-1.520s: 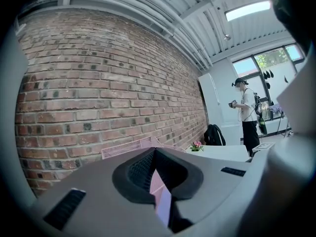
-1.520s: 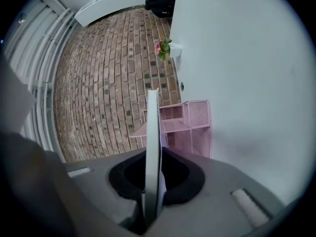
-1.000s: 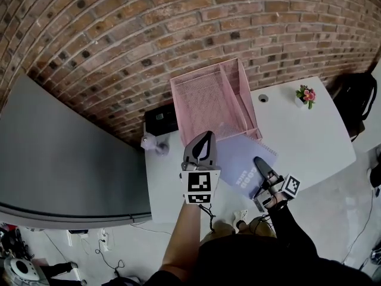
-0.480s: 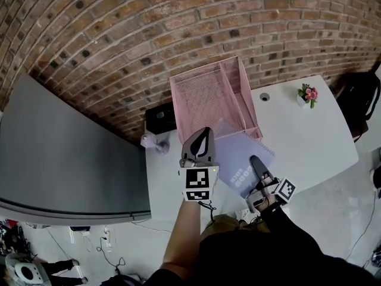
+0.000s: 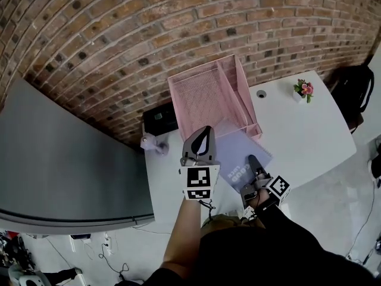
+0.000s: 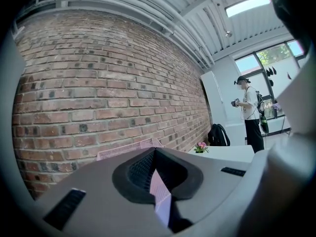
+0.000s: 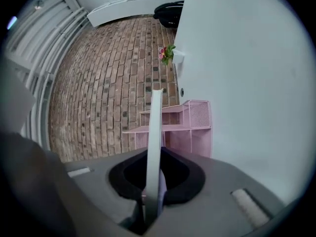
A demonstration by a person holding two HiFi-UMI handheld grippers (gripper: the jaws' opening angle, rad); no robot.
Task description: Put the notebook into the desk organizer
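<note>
Right tool [image 5: 251, 161] grasps the lavender notebook [image 5: 234, 152] outside the pink mesh organizer [image 5: 205, 95]; left tool [image 5: 205, 133] is clenched. Only the left gripper view shows a standing person [image 6: 251, 116].

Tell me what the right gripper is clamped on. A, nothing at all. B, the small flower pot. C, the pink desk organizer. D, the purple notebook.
D: the right gripper is shut on the near edge of the purple notebook, which runs up between its jaws in the right gripper view, with the pink desk organizer beyond it.
</note>
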